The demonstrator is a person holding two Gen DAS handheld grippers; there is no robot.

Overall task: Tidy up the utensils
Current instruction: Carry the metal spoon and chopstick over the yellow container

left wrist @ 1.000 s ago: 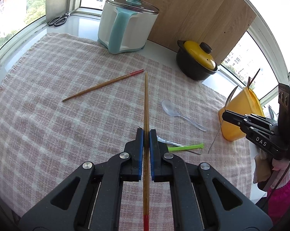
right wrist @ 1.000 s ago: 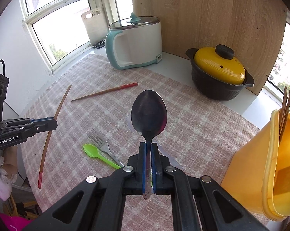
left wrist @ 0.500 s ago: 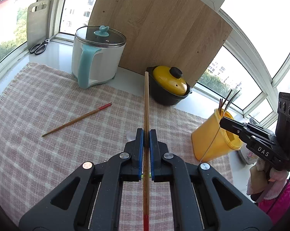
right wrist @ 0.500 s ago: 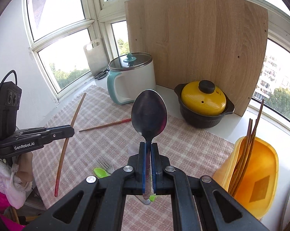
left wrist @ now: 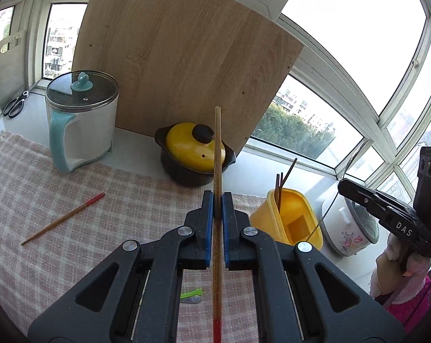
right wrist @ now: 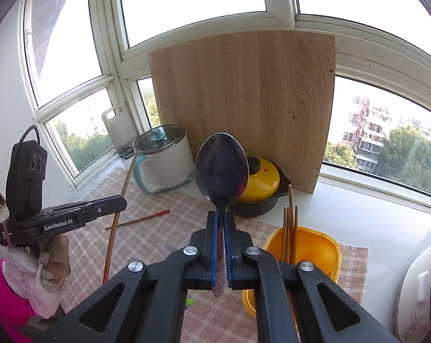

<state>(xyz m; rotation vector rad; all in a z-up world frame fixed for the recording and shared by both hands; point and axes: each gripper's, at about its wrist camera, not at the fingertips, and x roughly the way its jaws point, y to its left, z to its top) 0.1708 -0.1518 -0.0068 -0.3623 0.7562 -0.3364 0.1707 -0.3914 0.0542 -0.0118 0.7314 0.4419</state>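
Observation:
My left gripper [left wrist: 217, 200] is shut on a wooden chopstick [left wrist: 218, 148] with a red end, held high above the checked cloth. My right gripper [right wrist: 220, 217] is shut on the handle of a metal spoon [right wrist: 221, 168], bowl pointing up. A yellow utensil holder [right wrist: 315, 251] with several chopsticks in it stands just right of the spoon; it shows in the left wrist view as the yellow holder [left wrist: 295, 223]. Another red-tipped chopstick [left wrist: 64, 218] lies on the cloth at the left. A green utensil handle [left wrist: 191, 293] peeks out under my left gripper.
A white and teal cooker with a glass lid [left wrist: 81, 120] and a black pot with a yellow lid [left wrist: 194, 154] stand at the back against a big wooden board [left wrist: 181, 57]. A flowered white appliance [left wrist: 349, 231] sits at the right. Scissors [left wrist: 14, 105] lie on the windowsill.
Both grippers have risen away from the cloth and swung right toward the yellow holder, each keeping its hold. The fork and spoons on the cloth have dropped out of view.

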